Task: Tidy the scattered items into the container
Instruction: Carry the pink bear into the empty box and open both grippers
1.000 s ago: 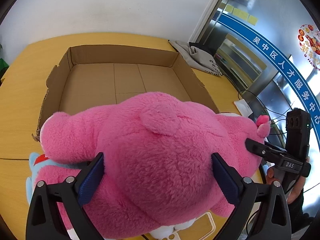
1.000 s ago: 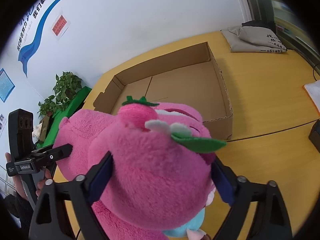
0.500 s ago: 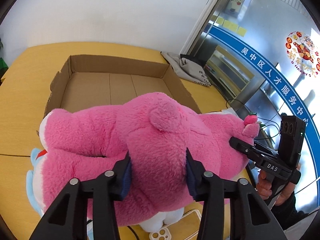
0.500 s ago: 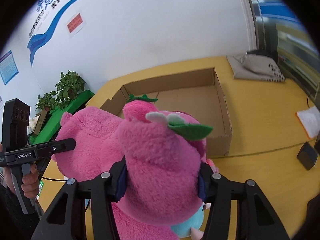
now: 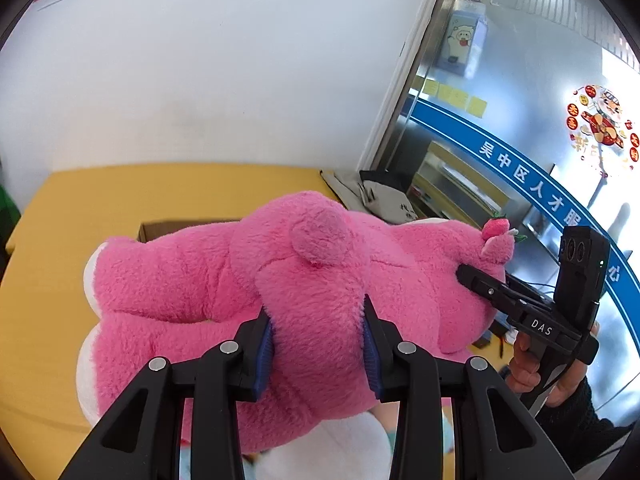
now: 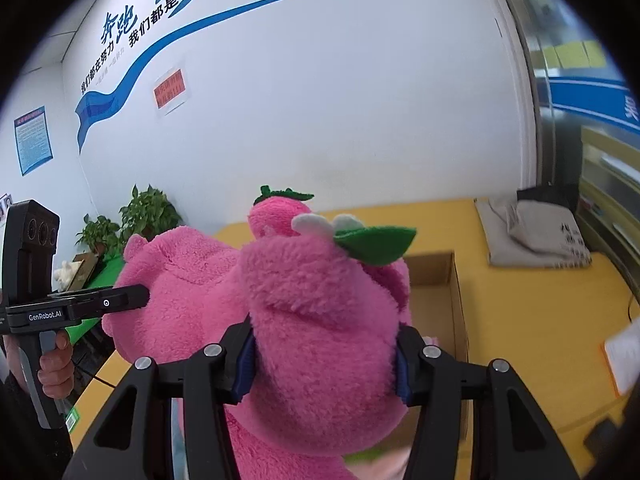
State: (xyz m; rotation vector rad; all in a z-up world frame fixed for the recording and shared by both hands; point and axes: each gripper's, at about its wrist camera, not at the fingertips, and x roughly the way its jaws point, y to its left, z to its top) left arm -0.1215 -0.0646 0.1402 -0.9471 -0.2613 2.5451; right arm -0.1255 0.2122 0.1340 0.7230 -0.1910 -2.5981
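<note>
Pink plush bear [image 5: 304,304]: held up off the yellow table [image 5: 120,192] between both tools, body lying sideways, in front of the cardboard box [image 6: 440,300] (not yet inside it).
Left gripper [image 5: 316,352]: blue pads sunk into the plush at mid-body; its jaws are closing a little further on the fur.
Right gripper [image 6: 324,360]: pinching the head end, pads pressed in from both sides, just below the green felt leaf [image 6: 372,244].
Box: only one corner and a wall show past the bear; its inside looks bare where visible.
Other items: a pale blue toy [image 5: 384,436] peeks from under the bear, too hidden to identify.
Risk, slip: the filling is soft, so a pinch may hold fur alone and let the weight sag free.
Risk, uneven carry: if the two hands drift apart or tilt, the bear could twist loose from one grip.
Risk, box: a low-hanging leg may catch the wall and shove the box.
</note>
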